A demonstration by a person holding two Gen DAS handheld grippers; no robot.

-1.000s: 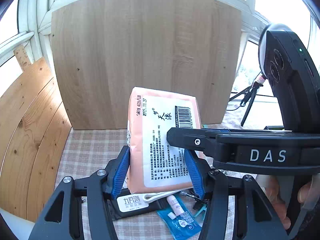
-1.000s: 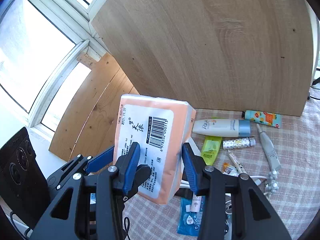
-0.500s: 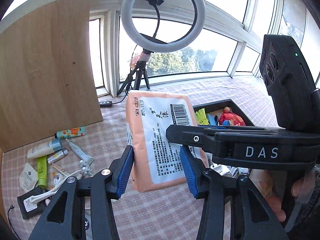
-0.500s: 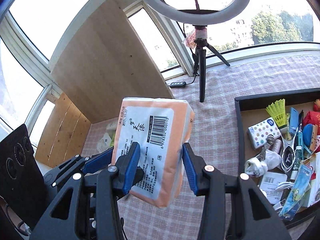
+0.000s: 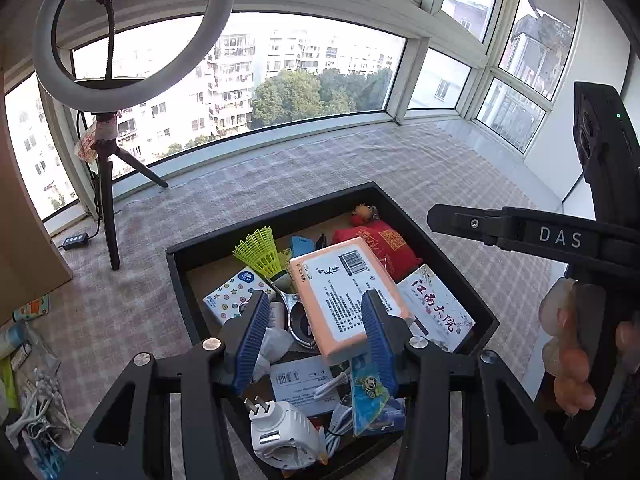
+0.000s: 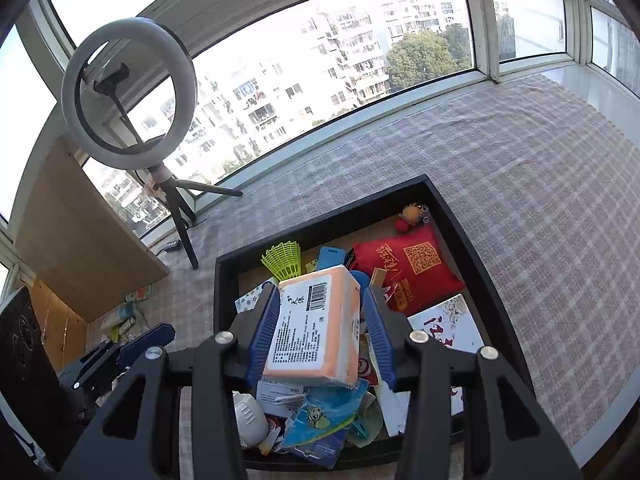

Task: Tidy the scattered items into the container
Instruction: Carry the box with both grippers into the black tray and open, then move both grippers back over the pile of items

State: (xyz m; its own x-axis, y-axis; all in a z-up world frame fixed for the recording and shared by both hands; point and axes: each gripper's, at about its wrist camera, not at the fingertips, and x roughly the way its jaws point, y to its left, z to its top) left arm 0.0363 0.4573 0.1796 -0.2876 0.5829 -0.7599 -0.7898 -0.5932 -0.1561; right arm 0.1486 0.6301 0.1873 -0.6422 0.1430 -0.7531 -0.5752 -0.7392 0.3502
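The pink tissue pack (image 5: 344, 292) (image 6: 316, 324) lies tilted on top of the heap inside the black box (image 5: 176, 264) (image 6: 224, 280). My left gripper (image 5: 316, 300) hovers over the box's near side, half open. Its left pad stands clear of the pack. In the right wrist view the left gripper (image 6: 168, 330) sits well to the left of the pack. My right gripper (image 6: 320, 300) frames the pack without squeezing it. In the left wrist view the right gripper (image 5: 432, 216) ends apart from the pack. Several tubes and cables (image 5: 24, 360) remain on the cloth at left.
The box holds a red pouch (image 5: 380, 244), a green shuttlecock (image 5: 260, 252), a white plug (image 5: 280, 428) and a printed card box (image 5: 436, 308). A ring light on a tripod (image 5: 108, 200) and a wooden board (image 6: 80, 240) stand at left. A hand (image 5: 568, 344) grips the right handle.
Both grippers swung from the wooden board and the scattered items over to the black box. The pack, clamped upright before, now looks smaller and lies in the box, free of both.
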